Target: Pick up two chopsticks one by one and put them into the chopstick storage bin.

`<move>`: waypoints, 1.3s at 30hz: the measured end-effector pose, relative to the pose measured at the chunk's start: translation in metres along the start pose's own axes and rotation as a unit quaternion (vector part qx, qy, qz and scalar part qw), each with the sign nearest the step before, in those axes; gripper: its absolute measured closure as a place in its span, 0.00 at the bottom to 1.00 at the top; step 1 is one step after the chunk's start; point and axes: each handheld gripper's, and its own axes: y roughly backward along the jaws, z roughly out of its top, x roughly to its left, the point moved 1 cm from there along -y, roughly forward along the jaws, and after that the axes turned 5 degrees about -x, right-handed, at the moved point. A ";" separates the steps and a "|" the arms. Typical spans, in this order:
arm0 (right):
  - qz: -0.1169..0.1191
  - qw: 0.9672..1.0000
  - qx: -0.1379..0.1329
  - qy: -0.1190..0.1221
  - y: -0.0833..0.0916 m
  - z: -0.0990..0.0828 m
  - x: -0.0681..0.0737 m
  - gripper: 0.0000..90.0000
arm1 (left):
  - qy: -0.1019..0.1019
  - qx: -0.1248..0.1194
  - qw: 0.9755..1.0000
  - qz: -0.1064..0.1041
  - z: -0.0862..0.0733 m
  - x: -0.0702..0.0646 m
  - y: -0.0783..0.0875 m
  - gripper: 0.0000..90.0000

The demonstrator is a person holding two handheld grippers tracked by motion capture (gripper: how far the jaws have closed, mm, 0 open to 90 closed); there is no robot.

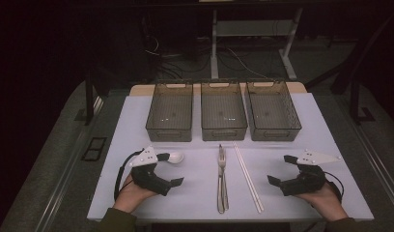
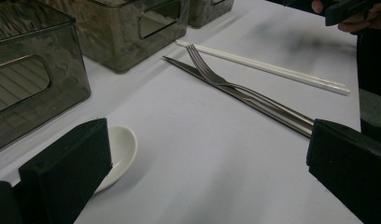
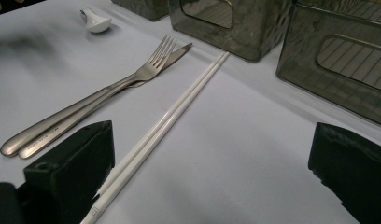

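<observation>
Your left hand-held gripper (image 1: 168, 169) sits jaws spread, nothing between them, just beside the white spoon (image 1: 175, 157) on the table (image 1: 282, 203). Your right hand-held gripper (image 1: 281, 170) is spread too, empty, near the white chopsticks (image 1: 248, 177); fork (image 1: 222, 159) and knife (image 1: 220, 193) lie between.

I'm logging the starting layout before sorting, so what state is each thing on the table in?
Three smoky transparent plastic bins: upright in a row, empty.
White ceramic spoon: lying beside the left gripper, not held.
Steel fork: lying on the steel knife.
White chopsticks: lying paired, side by side.
Left gripper: open, holding nothing.
Right gripper: open, holding nothing.
</observation>
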 end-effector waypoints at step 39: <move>0.018 0.998 0.055 -0.004 -0.034 0.021 0.026 0.00 | 0.003 -0.003 1.000 -0.006 -0.002 -0.004 0.001 0.00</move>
